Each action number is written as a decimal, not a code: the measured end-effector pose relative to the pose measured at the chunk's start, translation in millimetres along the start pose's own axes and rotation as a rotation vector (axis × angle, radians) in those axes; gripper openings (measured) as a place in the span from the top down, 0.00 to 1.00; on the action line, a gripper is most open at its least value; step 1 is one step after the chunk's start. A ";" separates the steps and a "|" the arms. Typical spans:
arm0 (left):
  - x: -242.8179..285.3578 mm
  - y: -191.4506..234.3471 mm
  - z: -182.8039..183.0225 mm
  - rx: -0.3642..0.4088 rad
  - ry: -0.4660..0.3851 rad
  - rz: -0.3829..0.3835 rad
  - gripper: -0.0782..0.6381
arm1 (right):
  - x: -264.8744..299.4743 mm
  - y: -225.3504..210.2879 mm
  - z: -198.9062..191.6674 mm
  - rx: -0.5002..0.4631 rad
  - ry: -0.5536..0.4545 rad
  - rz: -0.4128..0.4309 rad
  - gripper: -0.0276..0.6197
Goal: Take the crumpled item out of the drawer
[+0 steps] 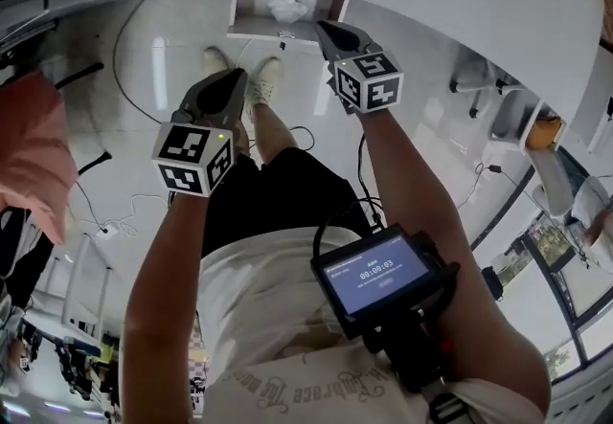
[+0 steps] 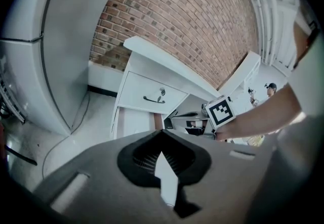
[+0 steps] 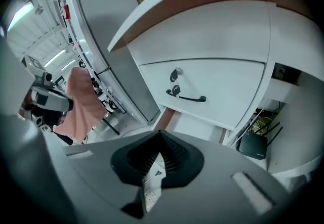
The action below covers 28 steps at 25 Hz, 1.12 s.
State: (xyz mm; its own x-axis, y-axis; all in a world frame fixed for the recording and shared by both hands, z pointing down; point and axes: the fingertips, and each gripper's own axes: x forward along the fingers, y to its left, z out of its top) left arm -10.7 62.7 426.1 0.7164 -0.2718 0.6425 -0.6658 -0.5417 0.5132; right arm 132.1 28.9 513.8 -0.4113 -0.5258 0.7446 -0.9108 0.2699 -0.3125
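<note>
White crumpled item (image 1: 285,3) in drawer (image 1: 254,27), left gripper (image 1: 238,78) and right gripper (image 1: 323,28) closed, empty, screen (image 1: 378,271) reads 00:00:03

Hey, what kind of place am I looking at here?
Probably an office or lab workroom: a white desk stands in front of a brick wall, a router sits tucked under the desk, and cables trail across a glossy white floor.

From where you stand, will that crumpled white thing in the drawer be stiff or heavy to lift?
The crumpled thing looks like thin sheet, so it is probably light and floppy and would squash when pinched. Its folds should be easy to pinch. Lying loose in the drawer, it would likely slide if nudged.
</note>
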 end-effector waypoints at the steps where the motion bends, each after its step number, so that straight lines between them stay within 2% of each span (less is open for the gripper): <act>1: 3.9 5.3 -2.5 -0.007 0.002 0.002 0.89 | 7.5 -3.7 -3.5 -0.012 0.014 -0.004 0.95; 8: 31.5 30.3 -17.1 -0.038 0.009 0.004 0.89 | 54.6 -22.6 -29.2 -0.146 0.148 0.000 0.95; 15: 50.5 49.6 -35.2 -0.058 -0.007 -0.006 0.89 | 106.7 -29.4 -72.7 -0.203 0.267 -0.010 0.95; 19: 52.4 65.6 -53.0 -0.101 -0.010 0.011 0.89 | 129.8 -39.8 -93.8 -0.234 0.330 -0.041 0.95; 23: 58.4 69.5 -68.4 -0.103 0.007 0.003 0.89 | 144.0 -56.7 -115.1 -0.251 0.421 -0.075 0.95; 28: 68.9 73.7 -74.3 -0.122 -0.007 -0.006 0.89 | 160.3 -75.2 -120.6 -0.304 0.459 -0.110 0.94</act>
State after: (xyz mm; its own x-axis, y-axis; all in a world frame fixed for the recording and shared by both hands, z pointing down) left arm -25.9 63.2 550.4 0.7215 -0.2748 0.6356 -0.6817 -0.4426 0.5825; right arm 139.1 21.7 727.8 -0.1949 -0.1772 0.9647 -0.8678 0.4895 -0.0854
